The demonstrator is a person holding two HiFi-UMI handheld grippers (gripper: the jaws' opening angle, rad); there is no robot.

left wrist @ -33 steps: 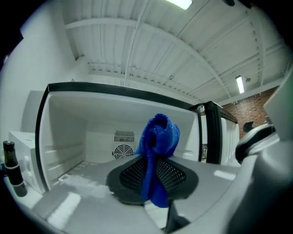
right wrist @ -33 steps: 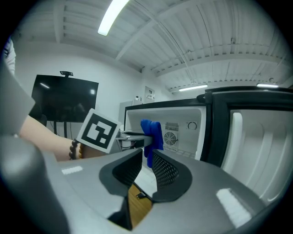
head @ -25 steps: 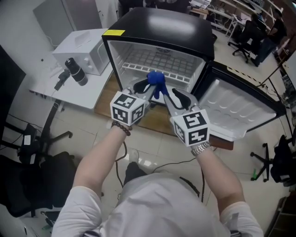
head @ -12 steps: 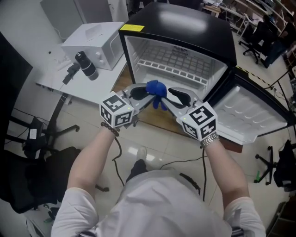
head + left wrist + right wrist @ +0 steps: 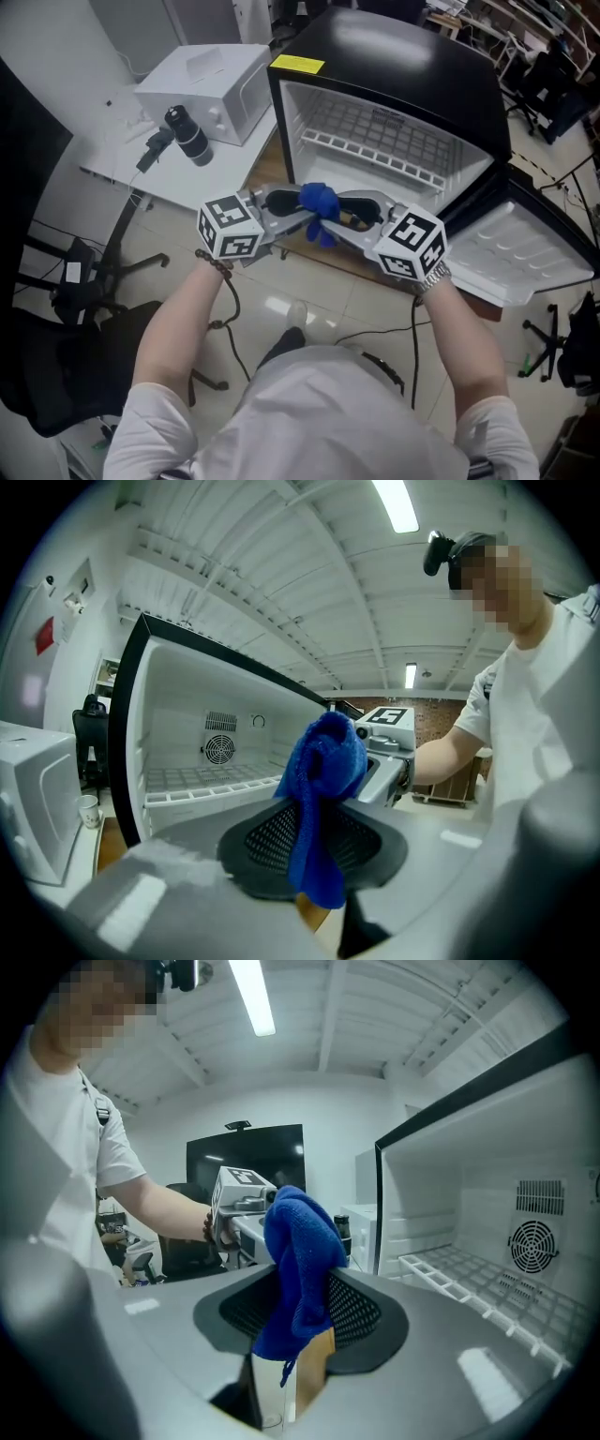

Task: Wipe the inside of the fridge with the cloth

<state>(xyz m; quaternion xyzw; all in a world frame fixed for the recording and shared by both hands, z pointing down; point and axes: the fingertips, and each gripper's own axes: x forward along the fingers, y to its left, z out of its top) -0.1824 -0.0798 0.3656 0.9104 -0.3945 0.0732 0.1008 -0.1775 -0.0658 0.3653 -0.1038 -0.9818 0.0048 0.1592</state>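
Note:
A blue cloth [image 5: 319, 202] hangs bunched in the air in front of the open black fridge [image 5: 394, 84]. My two grippers point at each other, tips meeting at the cloth. The left gripper [image 5: 309, 208] is shut on the cloth [image 5: 323, 799], which droops between its dark pads. The right gripper [image 5: 330, 212] comes from the other side; its jaws have just been opening and stand wide, with the cloth [image 5: 298, 1269] hanging loosely between them. Inside the white fridge [image 5: 206, 752] are a wire shelf [image 5: 375, 136] and a rear fan grille. Its door [image 5: 525, 253] swings open to the right.
A white microwave [image 5: 206, 89] and a camera on a stand [image 5: 187, 136] sit on a white table left of the fridge. The fridge stands on a wooden board [image 5: 281, 164]. A black chair [image 5: 56, 356] is at the lower left. Office chairs crowd the far right.
Both grippers have swung inward until they face each other almost in one line, the cloth still between their tips. The view has shifted, so the fridge now sits further right.

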